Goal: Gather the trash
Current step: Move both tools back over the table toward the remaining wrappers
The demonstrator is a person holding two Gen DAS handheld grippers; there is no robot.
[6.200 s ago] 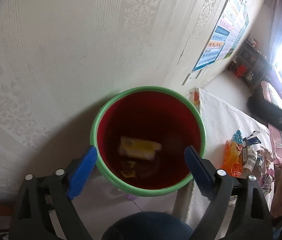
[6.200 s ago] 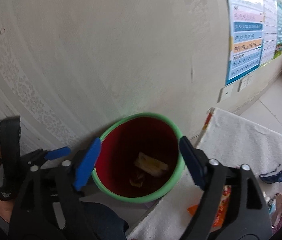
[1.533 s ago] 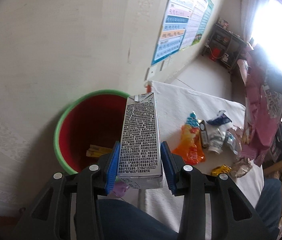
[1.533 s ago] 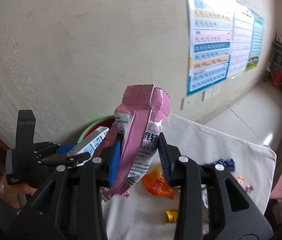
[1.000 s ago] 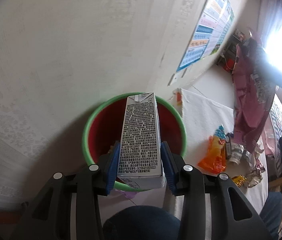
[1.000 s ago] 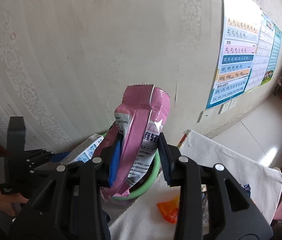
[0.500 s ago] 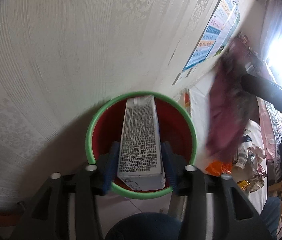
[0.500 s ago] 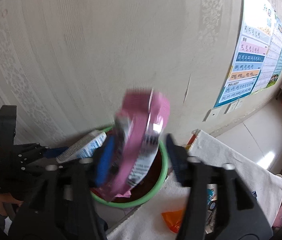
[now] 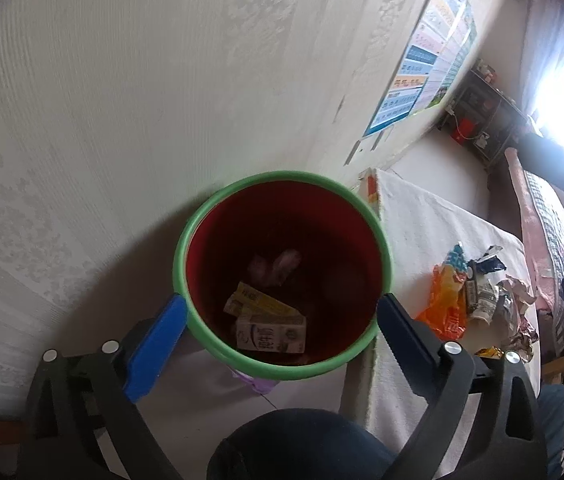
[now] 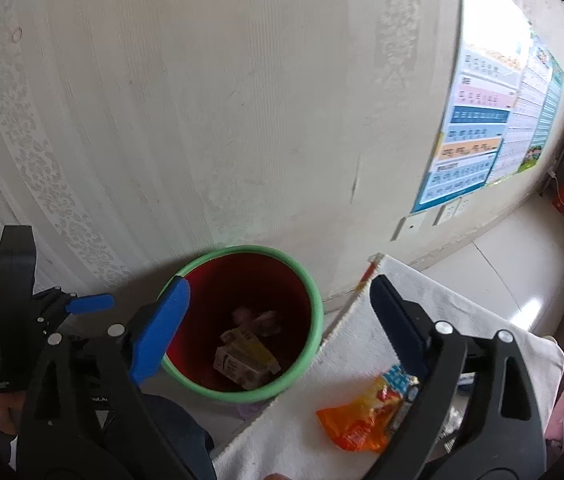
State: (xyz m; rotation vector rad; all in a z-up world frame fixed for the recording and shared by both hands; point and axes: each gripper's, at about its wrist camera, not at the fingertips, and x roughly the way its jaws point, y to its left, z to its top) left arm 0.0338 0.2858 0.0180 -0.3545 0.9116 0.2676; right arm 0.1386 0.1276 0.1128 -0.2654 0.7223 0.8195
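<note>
Left wrist: carton (image 9: 270,333) below fingers (image 9: 156,334).

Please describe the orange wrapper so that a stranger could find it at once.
Start at the red bin with the green rim, standing by the wall. Beside it is a table under a white cloth; the orange wrapper lies on the cloth, nearest the bin. It is the only bright orange piece, with a blue end.
</note>
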